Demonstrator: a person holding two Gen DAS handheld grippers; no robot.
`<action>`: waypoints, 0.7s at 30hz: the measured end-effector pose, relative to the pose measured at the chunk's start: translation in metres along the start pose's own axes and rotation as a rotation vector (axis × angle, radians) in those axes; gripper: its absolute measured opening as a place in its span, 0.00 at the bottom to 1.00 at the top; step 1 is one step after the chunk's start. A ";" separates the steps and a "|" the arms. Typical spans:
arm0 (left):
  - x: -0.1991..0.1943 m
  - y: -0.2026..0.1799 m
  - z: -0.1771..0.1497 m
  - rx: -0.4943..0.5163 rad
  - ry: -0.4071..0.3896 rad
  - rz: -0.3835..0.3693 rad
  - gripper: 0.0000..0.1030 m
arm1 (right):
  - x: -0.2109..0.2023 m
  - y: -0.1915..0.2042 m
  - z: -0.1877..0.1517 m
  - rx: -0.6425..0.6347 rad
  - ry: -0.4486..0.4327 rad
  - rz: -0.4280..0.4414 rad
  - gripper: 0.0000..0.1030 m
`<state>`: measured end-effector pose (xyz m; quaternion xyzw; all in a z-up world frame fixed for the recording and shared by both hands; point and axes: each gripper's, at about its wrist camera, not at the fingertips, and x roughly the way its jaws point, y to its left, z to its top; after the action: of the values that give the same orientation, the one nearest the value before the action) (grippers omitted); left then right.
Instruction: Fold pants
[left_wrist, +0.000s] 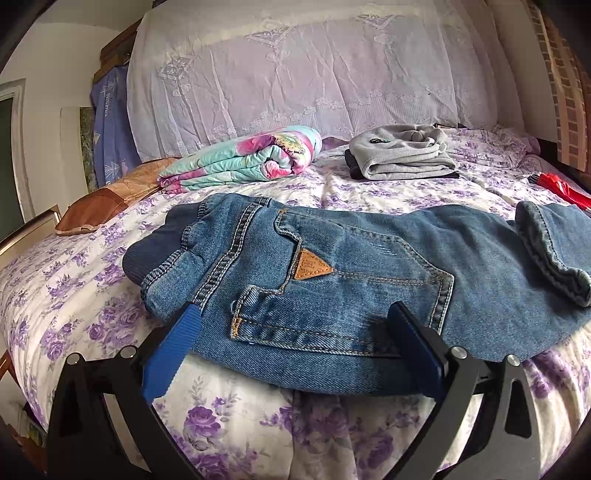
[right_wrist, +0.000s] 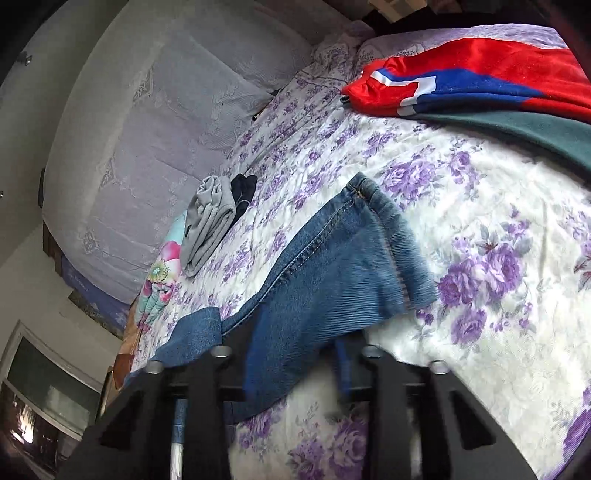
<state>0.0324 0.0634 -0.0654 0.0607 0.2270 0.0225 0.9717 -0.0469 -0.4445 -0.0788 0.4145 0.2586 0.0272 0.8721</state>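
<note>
The jeans (left_wrist: 332, 266) are spread across the bed (left_wrist: 74, 295). The left gripper (left_wrist: 295, 314) is held with fingers apart, straddling the waist edge; the right gripper (right_wrist: 291, 354) fingers are obscured by denim, so their state cannot be told. A first fold is judged pending; a firm pinch is called for next.

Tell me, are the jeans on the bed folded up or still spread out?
Mostly spread out. The jeans lie lengthwise across the bed, back pocket up; only the leg cuff is turned back.

Jeans leg (right_wrist: 332, 258) across floral bedspread (right_wrist: 498, 240), right claw (right_wrist: 291, 369) at its near edge, red garment (right_wrist: 480, 74) beyond
</note>
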 end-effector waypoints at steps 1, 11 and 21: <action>0.000 -0.001 0.000 0.001 0.000 -0.001 0.95 | -0.007 -0.003 0.004 0.037 -0.020 0.059 0.07; 0.000 -0.001 0.001 0.003 0.001 0.002 0.96 | -0.020 -0.033 -0.013 0.064 0.033 0.009 0.05; 0.002 -0.003 0.003 0.000 0.008 0.001 0.96 | 0.000 0.188 -0.038 -0.698 -0.087 0.051 0.07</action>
<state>0.0361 0.0604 -0.0639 0.0606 0.2311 0.0231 0.9708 -0.0338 -0.2941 0.0398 0.0984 0.1856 0.1182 0.9705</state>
